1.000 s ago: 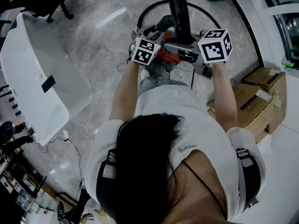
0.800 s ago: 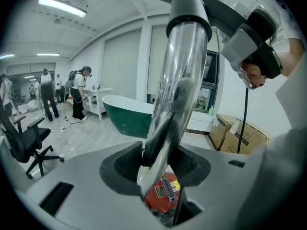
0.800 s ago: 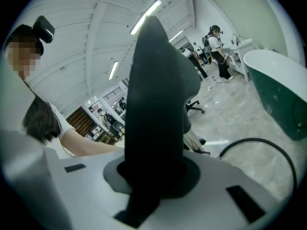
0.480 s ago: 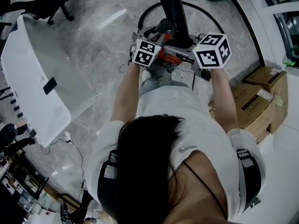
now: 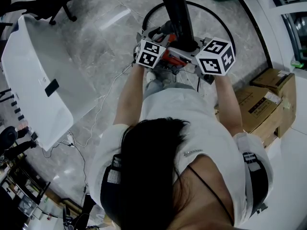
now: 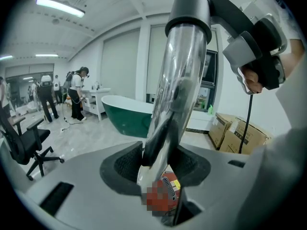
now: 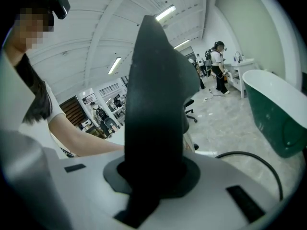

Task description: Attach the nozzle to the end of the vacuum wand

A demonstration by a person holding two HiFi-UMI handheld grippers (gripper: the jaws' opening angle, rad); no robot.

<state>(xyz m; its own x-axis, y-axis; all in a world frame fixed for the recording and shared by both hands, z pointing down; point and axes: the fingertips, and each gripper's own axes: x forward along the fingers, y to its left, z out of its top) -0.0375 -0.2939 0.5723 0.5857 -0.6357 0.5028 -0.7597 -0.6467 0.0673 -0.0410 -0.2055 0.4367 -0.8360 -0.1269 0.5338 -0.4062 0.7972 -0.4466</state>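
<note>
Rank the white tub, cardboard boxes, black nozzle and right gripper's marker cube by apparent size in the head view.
1. white tub
2. cardboard boxes
3. black nozzle and right gripper's marker cube: about alike, cube nearer the camera.

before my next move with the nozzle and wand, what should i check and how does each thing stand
1. Left tool gripping the vacuum wand: ok, the clear tube is clamped between its jaws.
2. Right tool gripping the nozzle: ok, its jaws are closed on the black body.
3. Nozzle over the wand's end: ok, in the left gripper view a dark collar caps the top of the tube.
4. Collar in line with the tube: ok, it looks square to it.
5. Joint fully seated or latched: cannot tell, no view shows inside the collar.
</note>
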